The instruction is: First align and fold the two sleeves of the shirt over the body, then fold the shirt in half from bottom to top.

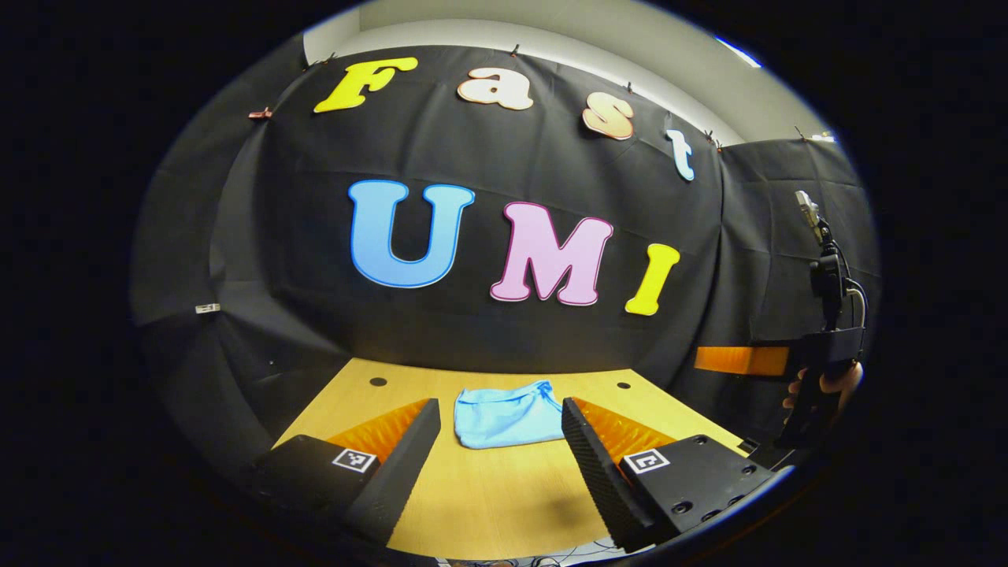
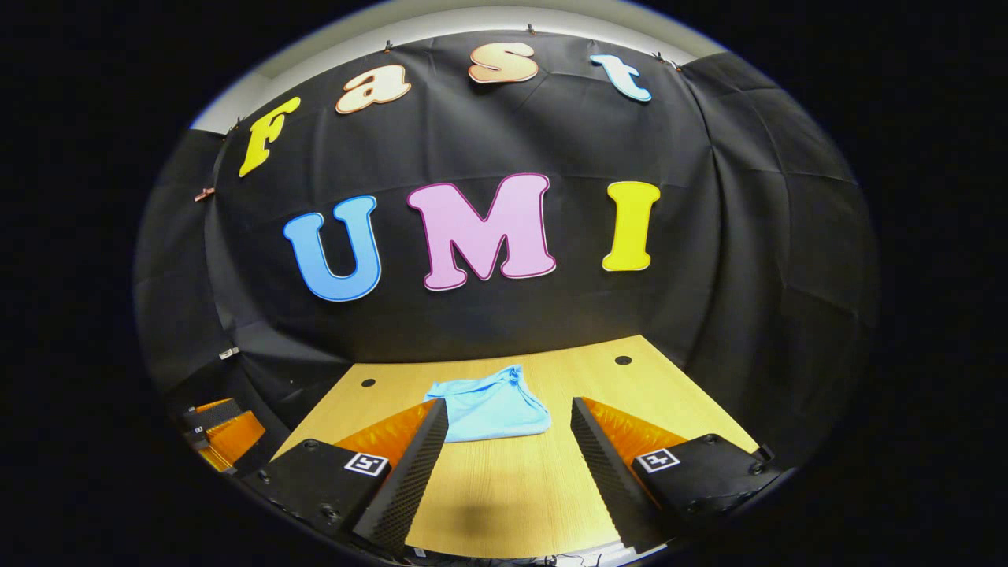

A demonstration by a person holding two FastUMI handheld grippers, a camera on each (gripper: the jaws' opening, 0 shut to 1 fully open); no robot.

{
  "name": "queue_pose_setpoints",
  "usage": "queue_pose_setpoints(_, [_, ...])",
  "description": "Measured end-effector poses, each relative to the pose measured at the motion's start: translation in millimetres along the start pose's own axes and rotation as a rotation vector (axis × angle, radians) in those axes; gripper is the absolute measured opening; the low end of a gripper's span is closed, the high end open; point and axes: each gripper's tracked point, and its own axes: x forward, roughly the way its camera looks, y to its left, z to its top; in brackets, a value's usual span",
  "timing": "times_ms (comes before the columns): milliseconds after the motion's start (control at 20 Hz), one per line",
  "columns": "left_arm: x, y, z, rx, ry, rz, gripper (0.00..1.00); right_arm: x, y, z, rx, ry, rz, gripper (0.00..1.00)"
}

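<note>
1. Left gripper (image 1: 496,441) hangs spread above the wooden tabletop (image 1: 488,504), gripping nothing.
2. The light-blue cloth shirt (image 1: 504,417) lies mid-tabletop as a compact folded bundle, matching the wanted fold.
3. Right gripper (image 2: 508,445) is likewise spread, clear of the shirt.

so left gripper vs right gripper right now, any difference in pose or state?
Little. The left gripper frames the blue shirt squarely between its fingers; for the right gripper the shirt sits nearer its left finger. In the left gripper view the right gripper shows at the right edge, held in a hand off the table. Shared: both open, both holding nothing, both short of the folded shirt.
</note>
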Motion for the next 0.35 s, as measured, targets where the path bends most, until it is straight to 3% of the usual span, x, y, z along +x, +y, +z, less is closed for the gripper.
queue_pose_setpoints(350, [-23.7, 11.2, 0.8, 0.001, -0.010, 0.035, 0.97, -20.9, 0.6, -15.7, 0.014, 0.018, 0.018, 0.97])
